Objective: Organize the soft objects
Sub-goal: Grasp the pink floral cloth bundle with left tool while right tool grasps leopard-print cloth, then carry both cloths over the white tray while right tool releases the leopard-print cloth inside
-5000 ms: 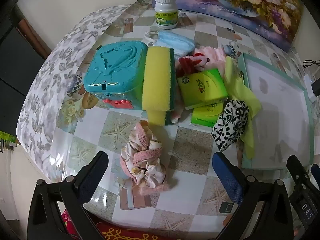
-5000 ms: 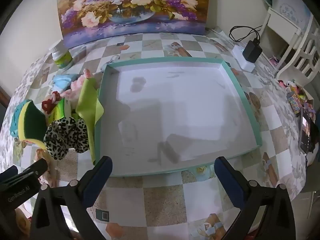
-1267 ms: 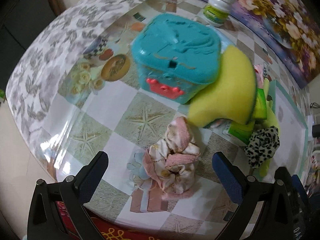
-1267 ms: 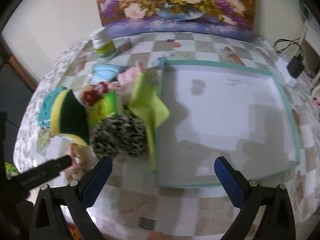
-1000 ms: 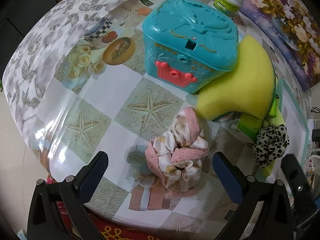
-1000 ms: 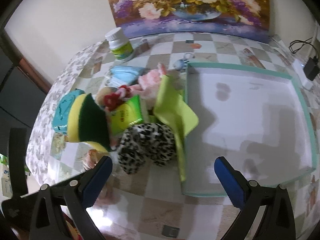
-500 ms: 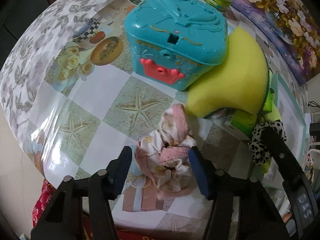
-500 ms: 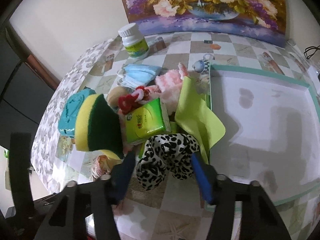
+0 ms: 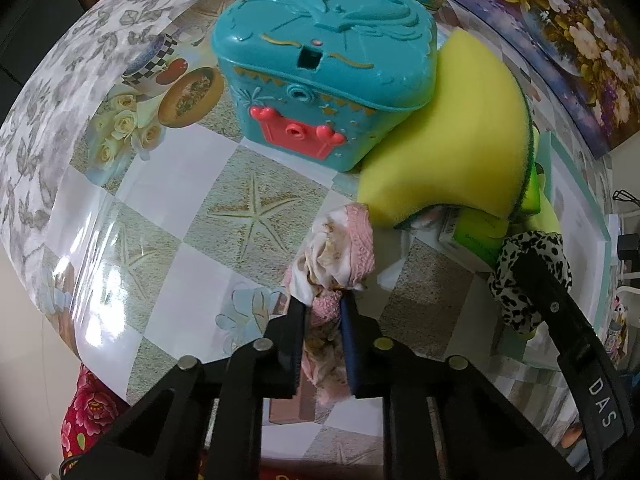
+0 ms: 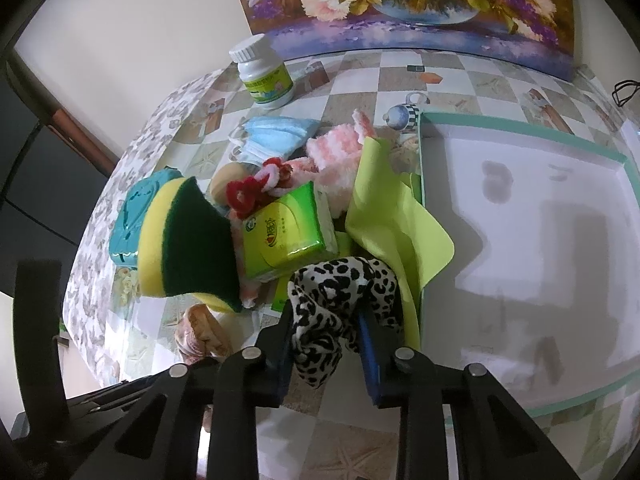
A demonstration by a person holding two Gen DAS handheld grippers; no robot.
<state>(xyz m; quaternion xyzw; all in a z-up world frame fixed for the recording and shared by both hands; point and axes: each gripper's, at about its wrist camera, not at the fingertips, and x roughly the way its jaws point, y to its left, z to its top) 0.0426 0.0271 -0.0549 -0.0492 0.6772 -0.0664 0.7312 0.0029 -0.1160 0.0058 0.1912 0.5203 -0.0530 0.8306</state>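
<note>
The left gripper (image 9: 323, 312) is closing on the pink-and-cream ruffled fabric scrunchie (image 9: 334, 256) lying on the tiled tabletop (image 9: 168, 216), pinching its near edge for lifting. The right gripper (image 10: 325, 330) is closing around the leopard-print fabric scrunchie (image 10: 340, 296) beside the empty teal-rimmed white tray (image 10: 520, 120), likely the destination for both.

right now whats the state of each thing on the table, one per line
left hand-held gripper: jaws closing on the pink scrunchie
right hand-held gripper: jaws closing on the leopard scrunchie
teal toy box: lid shut
pill bottle: upright, capped
tray: empty
sponge: leaning on the toy box
</note>
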